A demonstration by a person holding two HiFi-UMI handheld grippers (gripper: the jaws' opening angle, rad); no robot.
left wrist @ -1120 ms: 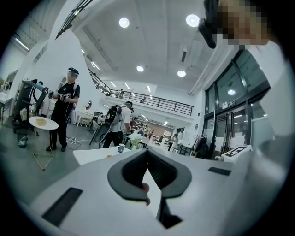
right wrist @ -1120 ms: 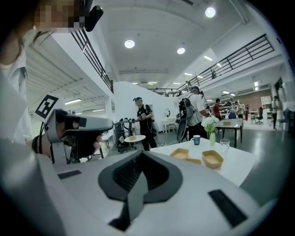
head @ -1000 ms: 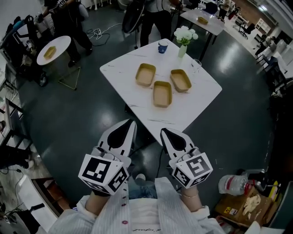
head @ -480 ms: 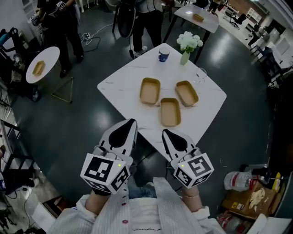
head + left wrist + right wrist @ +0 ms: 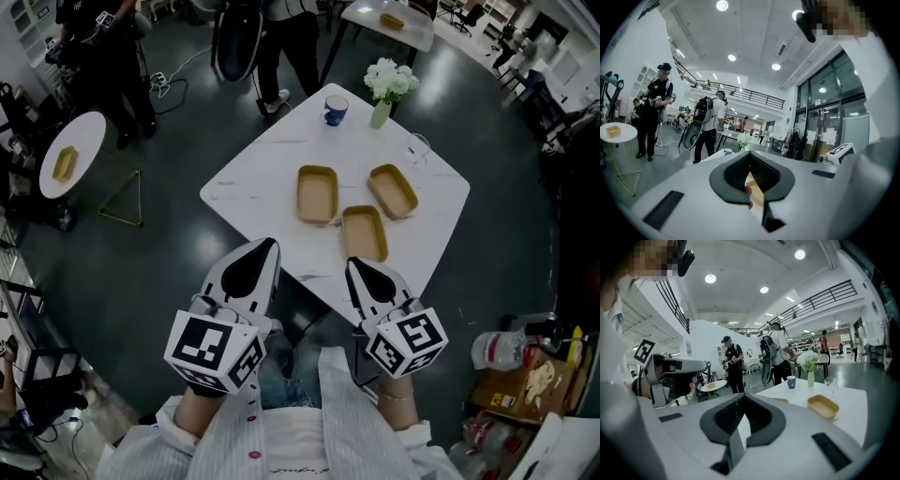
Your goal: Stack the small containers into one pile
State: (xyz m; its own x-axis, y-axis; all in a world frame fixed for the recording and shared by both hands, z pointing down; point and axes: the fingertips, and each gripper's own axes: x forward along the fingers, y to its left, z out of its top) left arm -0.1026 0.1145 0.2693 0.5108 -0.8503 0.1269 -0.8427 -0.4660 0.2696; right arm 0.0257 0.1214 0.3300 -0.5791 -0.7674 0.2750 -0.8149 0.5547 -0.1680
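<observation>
Person stands at the near corner of a white table (image 5: 262, 159), a gripper in each hand, both held low and close to the body.

Left gripper (image 5: 262, 255): fingers together at the tips, nothing caught between them. It hangs over the dark floor just short of the table corner.

Right gripper (image 5: 364, 276): fingers likewise closed tip to tip, holding nothing. Its nose sits just at the table's near edge in the head view. The two grippers are side by side, apart from each other.

Three tan containers lie open side up near the middle of the table, none inside another: the cup-side container (image 5: 317, 194), the glass-side container (image 5: 393, 190) and the near container (image 5: 364, 232), which sits in front of the other two and closest to the right gripper. They lie close together; whether any touch, I cannot tell. All three are well apart from both grippers.

At the table's far corner: a blue cup (image 5: 336, 110), a vase of white flowers (image 5: 384, 86) and, off to the side, a clear glass (image 5: 419, 147).

Elsewhere: a small round table (image 5: 70, 150) stands off to the person's left with a tan item on it. People stand beyond the far corner. A plastic bottle (image 5: 506, 349) lies on the floor to the person's right.
</observation>
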